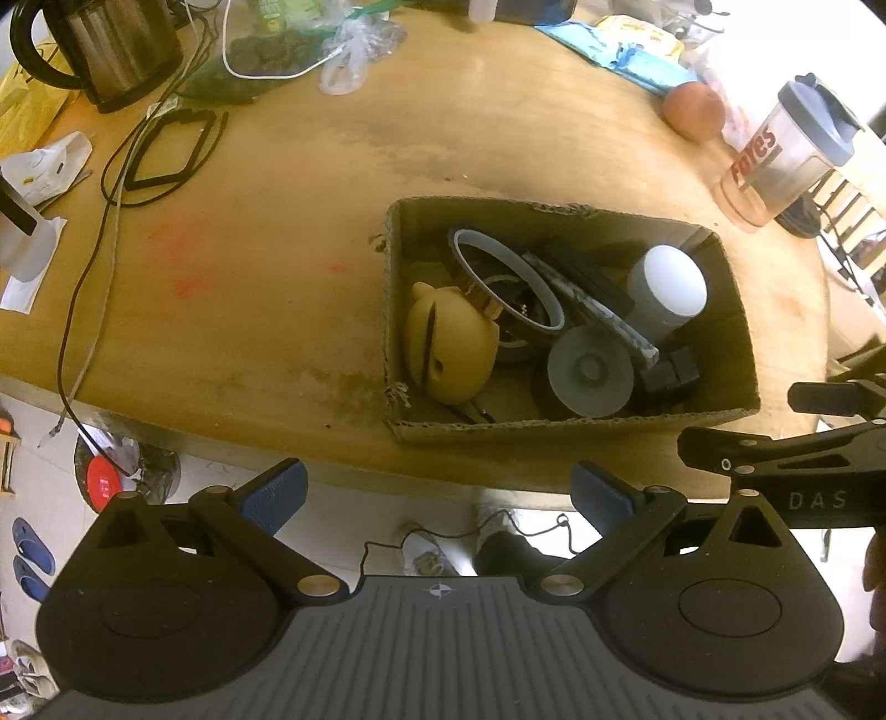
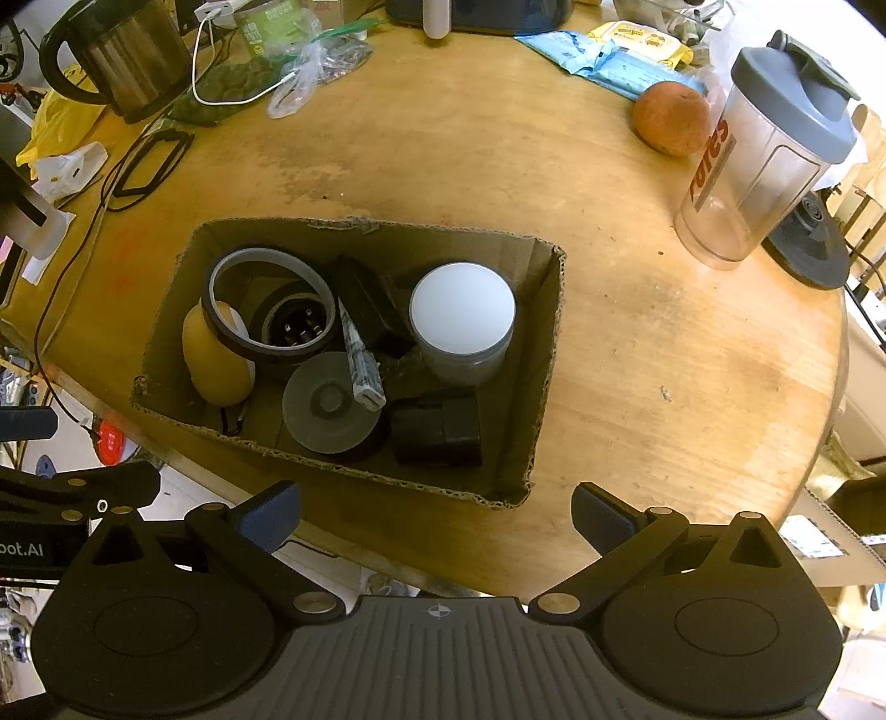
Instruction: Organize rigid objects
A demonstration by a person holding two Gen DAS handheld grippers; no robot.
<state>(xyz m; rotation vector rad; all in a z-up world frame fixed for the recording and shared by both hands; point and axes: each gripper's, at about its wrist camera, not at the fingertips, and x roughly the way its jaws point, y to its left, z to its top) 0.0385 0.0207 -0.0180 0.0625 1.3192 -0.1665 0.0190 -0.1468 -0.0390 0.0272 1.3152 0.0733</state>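
A cardboard box sits on the round wooden table near its front edge. It holds a yellow rounded piece, a tape ring, a grey disc, a white-lidded jar, a black block and a patterned stick. My left gripper is open and empty, held off the table's front edge. My right gripper is open and empty, just in front of the box.
A kettle, cables and bags lie at the back left. An orange fruit and a shaker bottle stand at the right. Bare wood lies left and right of the box.
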